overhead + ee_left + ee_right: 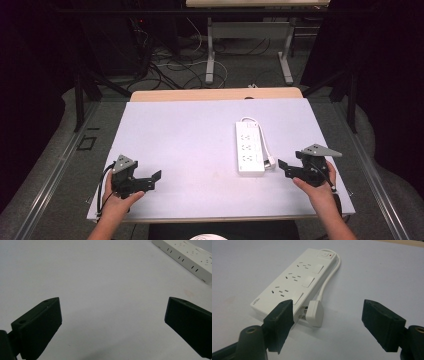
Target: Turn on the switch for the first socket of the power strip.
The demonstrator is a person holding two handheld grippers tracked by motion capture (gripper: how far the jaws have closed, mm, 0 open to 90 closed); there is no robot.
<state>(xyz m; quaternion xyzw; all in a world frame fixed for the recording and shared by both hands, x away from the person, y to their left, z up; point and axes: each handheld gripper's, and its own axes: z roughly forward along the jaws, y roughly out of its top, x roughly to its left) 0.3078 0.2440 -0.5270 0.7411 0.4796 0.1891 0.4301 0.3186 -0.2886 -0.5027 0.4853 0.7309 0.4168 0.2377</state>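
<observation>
A white power strip (249,147) is lying flat on the right half of the white table (190,145), its cord (264,140) looping along its right side and its plug (315,314) resting against the near right corner. The left gripper (156,179) is sitting at the near left of the table, jaws spread wide over bare surface, well apart from the strip. The right gripper (283,167) is sitting just right of the strip's near end, jaws spread, pinching nothing.
</observation>
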